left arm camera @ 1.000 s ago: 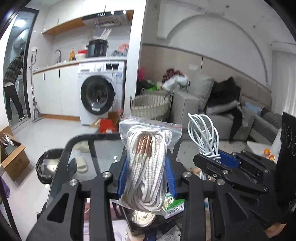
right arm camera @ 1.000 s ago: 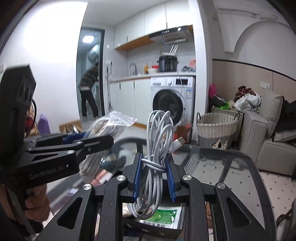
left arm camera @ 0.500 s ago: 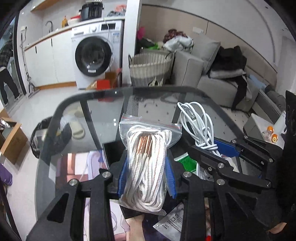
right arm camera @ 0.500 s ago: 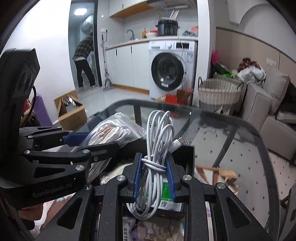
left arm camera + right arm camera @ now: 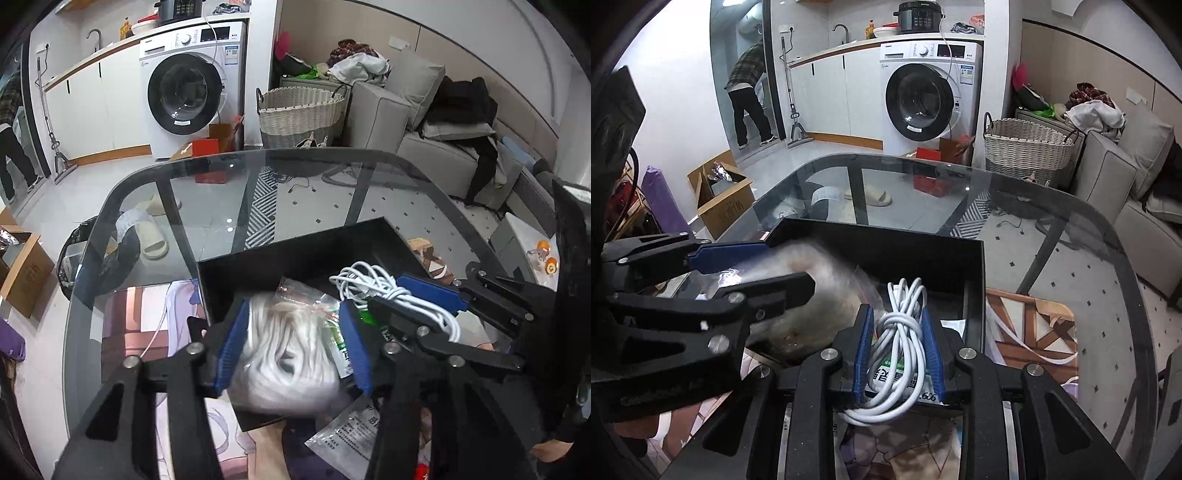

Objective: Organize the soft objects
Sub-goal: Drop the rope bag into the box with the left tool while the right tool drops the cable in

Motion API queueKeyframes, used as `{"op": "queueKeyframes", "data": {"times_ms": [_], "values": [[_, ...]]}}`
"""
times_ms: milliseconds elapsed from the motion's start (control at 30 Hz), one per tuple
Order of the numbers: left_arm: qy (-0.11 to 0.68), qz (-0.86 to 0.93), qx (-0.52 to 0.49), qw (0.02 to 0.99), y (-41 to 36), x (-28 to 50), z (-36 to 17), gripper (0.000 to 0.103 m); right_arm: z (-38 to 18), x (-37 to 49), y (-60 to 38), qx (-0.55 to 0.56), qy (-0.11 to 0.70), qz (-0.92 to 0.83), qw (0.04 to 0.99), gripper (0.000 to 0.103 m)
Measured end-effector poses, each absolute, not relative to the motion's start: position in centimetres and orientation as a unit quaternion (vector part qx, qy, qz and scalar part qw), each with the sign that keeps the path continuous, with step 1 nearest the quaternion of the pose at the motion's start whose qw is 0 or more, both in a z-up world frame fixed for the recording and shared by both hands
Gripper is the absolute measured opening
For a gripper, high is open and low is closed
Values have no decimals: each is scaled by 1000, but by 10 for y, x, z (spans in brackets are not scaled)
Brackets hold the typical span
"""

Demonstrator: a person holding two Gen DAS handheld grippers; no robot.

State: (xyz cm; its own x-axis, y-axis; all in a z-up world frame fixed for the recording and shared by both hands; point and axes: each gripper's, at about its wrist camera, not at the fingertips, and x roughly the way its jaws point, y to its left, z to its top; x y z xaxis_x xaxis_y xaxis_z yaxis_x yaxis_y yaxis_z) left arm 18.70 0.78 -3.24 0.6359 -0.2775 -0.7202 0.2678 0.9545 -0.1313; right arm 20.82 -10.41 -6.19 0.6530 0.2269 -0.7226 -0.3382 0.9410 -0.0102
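White bagged rope (image 5: 291,350) sits blurred between the left gripper's (image 5: 291,347) spread jaws.

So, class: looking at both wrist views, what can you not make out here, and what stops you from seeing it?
- Bagged rope, left wrist view: motion-blurred, so whether the left gripper has let go is unclear.
- Black box floor, both views: covered by the rope, the white cable and the right gripper.
- Green-labelled packet, right wrist view: print mostly behind the cable.
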Motion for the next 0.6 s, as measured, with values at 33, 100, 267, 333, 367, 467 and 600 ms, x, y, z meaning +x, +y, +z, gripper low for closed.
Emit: {"op": "queueKeyframes", "data": {"times_ms": [33, 100, 267, 333, 367, 467, 600], "values": [[398, -152, -8, 905, 9, 187, -31, 55, -60, 207, -104, -69, 387, 156, 906, 39], [395, -155, -8, 906, 9, 186, -30, 55, -58, 205, -103, -57, 388, 164, 905, 46], [388, -157, -13, 908, 13, 181, -22, 57, -47, 198, -105, -58, 374, 162, 911, 47], [382, -158, -23, 910, 19, 178, -17, 57, -38, 195, -110, -50, 369, 163, 914, 47], [380, -160, -28, 911, 21, 176, -14, 57, -34, 193, -114, -44, 367, 163, 915, 47], [371, -166, -37, 913, 29, 169, -5, 57, -23, 187, -124, -33, 356, 161, 920, 47], [379, -171, -33, 909, 31, 158, 1, 55, -18, 181, -130, -36, 352, 158, 922, 48]]}}
